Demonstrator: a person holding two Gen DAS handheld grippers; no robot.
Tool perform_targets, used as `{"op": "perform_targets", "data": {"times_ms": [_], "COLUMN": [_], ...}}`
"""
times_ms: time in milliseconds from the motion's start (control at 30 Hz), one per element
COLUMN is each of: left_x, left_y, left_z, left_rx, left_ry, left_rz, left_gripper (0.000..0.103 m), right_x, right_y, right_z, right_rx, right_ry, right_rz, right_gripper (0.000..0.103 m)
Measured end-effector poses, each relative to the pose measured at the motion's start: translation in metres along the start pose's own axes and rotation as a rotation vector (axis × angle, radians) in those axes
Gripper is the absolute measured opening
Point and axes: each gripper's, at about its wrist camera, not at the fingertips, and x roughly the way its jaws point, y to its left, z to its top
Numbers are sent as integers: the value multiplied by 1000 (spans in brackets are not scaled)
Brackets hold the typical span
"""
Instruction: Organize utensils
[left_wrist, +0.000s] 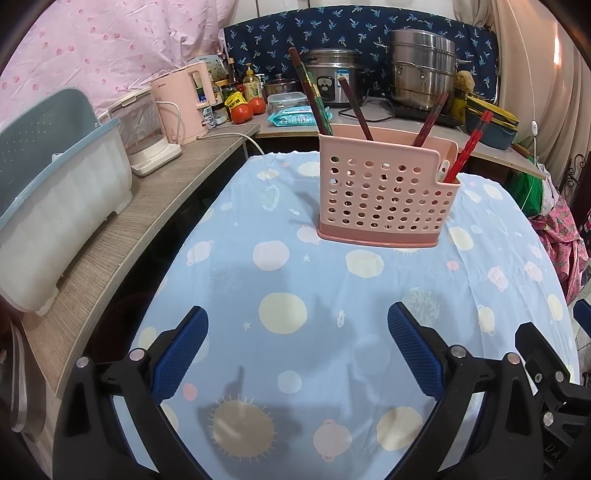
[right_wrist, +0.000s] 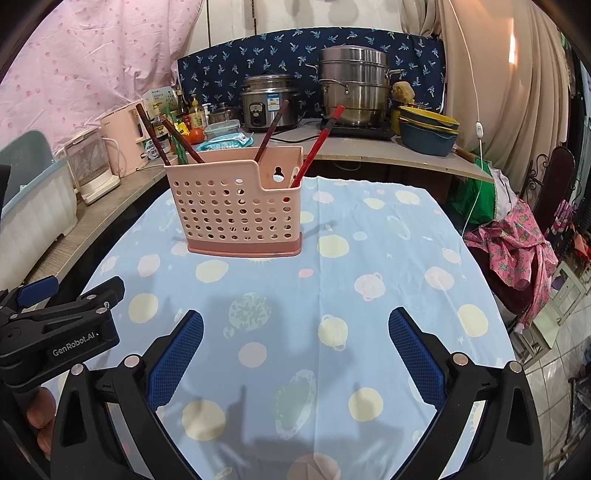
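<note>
A pink perforated utensil holder (left_wrist: 384, 192) (right_wrist: 236, 214) stands upright on the blue planet-print tablecloth (left_wrist: 295, 295) (right_wrist: 369, 266). Dark brown chopsticks (left_wrist: 310, 96) (right_wrist: 151, 129) lean out of its left side, and another brown pair (left_wrist: 430, 120) (right_wrist: 273, 129) rises from the middle. Red chopsticks (left_wrist: 469, 147) (right_wrist: 317, 147) stick out of the low right compartment beside a white utensil tip (left_wrist: 443, 168). My left gripper (left_wrist: 297, 325) hangs open over the cloth, well in front of the holder. Open and holding nothing, my right gripper (right_wrist: 295, 328) is also short of the holder. The left gripper's body (right_wrist: 55, 325) shows at the left of the right wrist view.
A wooden shelf (left_wrist: 147, 221) along the left carries a dish rack (left_wrist: 55, 192), a clear kettle (left_wrist: 147, 136) and a pink appliance (left_wrist: 184, 99). Behind the table a counter holds a rice cooker (right_wrist: 267, 101), steamer pots (right_wrist: 354, 85), bowls (right_wrist: 428, 129), bottles and tomatoes (left_wrist: 243, 112). Clothes (right_wrist: 517, 251) hang at the right.
</note>
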Motion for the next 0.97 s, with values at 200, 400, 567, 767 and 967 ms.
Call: {"op": "perform_targets", "data": {"times_ms": [200, 400, 567, 767, 967], "left_x": [0, 0, 0, 2, 6], "left_y": [0, -1, -1, -1, 0], "left_z": [-1, -1, -2, -2, -3], "left_rx": [5, 4, 8, 9, 13], "left_ry": [1, 1, 0, 4, 14], "left_rz": [1, 2, 0, 4, -10], "left_gripper": [93, 93, 93, 93, 93], "right_x": [0, 0, 0, 0, 0], "right_y": [-1, -1, -1, -2, -3], "right_z": [0, 0, -1, -1, -1], "right_rx": [1, 1, 1, 0, 6], "right_ry": [-1, 1, 1, 3, 9], "right_rz": [-1, 0, 0, -2, 0], "right_gripper": [97, 97, 97, 97, 97]}}
